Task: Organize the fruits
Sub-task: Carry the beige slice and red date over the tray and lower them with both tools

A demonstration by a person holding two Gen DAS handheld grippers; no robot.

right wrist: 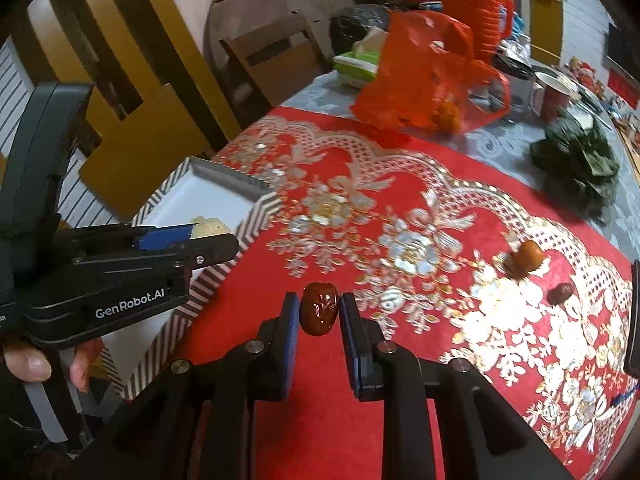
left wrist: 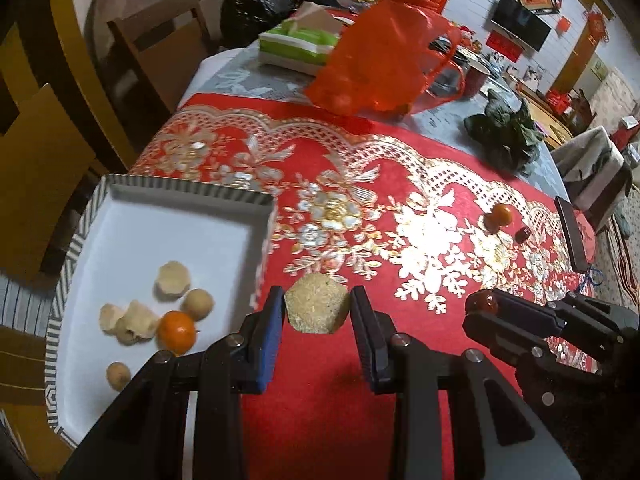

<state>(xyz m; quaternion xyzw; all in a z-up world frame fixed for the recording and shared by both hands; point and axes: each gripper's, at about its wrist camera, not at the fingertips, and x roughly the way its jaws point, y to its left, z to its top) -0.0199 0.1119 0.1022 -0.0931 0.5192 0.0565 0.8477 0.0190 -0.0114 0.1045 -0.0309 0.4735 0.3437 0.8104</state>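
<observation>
My left gripper [left wrist: 318, 293] is shut on a tan, grainy hexagonal block [left wrist: 316, 310], held above the red cloth just right of the white tray [left wrist: 180, 216]. The tray holds a mandarin [left wrist: 177, 332], two longans [left wrist: 198, 304] and some empty shells [left wrist: 172, 280]. My right gripper [right wrist: 320, 304] is shut on a glossy red date [right wrist: 319, 308] above the cloth. The left wrist view also shows that date [left wrist: 482, 302], at the lower right. Farther right on the cloth lie another mandarin [right wrist: 528, 258] and a dark date [right wrist: 562, 293]. The left gripper [right wrist: 208, 240] shows side-on over the tray's corner.
A red plastic bag [left wrist: 380, 68] with fruit inside stands at the back of the table. A tissue box [left wrist: 300, 44] is beside it, and leafy greens [left wrist: 504, 128] lie at the right. A dark flat object [left wrist: 572, 236] lies at the right edge. Wooden chairs [left wrist: 152, 52] stand on the left.
</observation>
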